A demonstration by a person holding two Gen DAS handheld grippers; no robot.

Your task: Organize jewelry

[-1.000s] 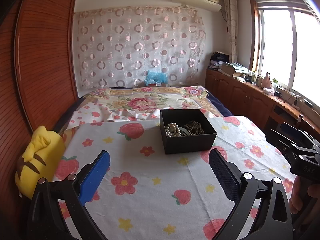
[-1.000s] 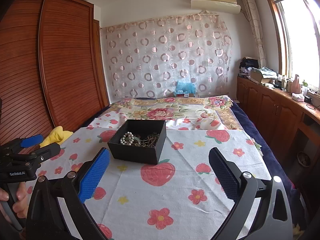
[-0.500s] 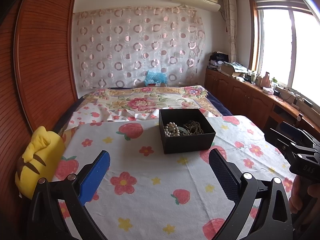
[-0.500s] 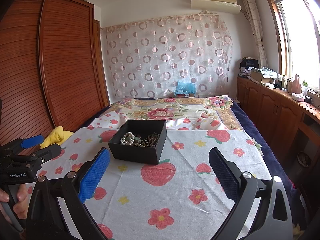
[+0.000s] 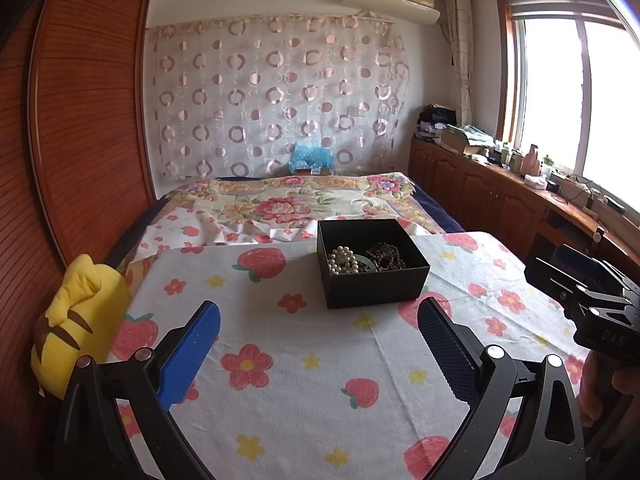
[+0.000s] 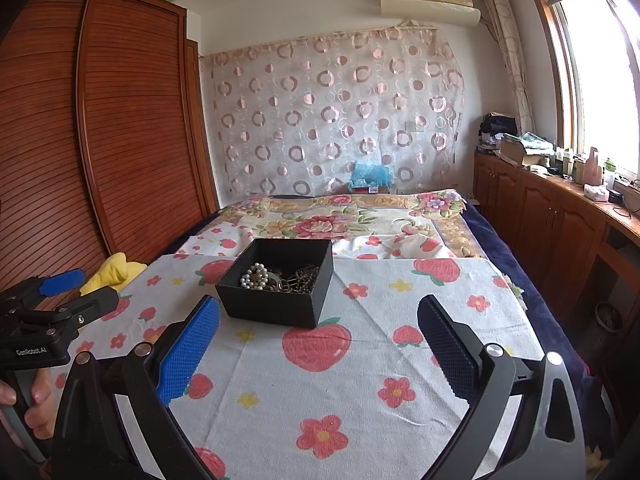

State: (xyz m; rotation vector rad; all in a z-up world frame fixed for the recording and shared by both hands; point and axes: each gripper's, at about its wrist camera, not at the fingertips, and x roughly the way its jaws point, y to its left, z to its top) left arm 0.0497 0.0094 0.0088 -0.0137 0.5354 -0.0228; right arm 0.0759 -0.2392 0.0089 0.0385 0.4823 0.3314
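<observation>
A black open box (image 5: 376, 286) stands on the strawberry-print cloth (image 5: 280, 360) over the bed; it also shows in the right wrist view (image 6: 276, 308). Inside lie a white pearl strand (image 5: 343, 261), also seen in the right wrist view (image 6: 255, 276), and a dark bead tangle (image 5: 386, 256), likewise seen from the right (image 6: 306, 278). My left gripper (image 5: 318, 326) is open and empty, short of the box and above the cloth. My right gripper (image 6: 319, 322) is open and empty, just short of the box's near right corner.
A yellow plush toy (image 5: 78, 320) lies at the bed's left edge by the wooden wardrobe (image 5: 80, 120). A floral quilt (image 5: 296, 204) covers the far half of the bed. Wooden cabinets (image 6: 560, 232) with clutter run along the right wall under the window.
Both grippers have barely shifted; the box sits very slightly lower and closer in both views. Both stay open.
</observation>
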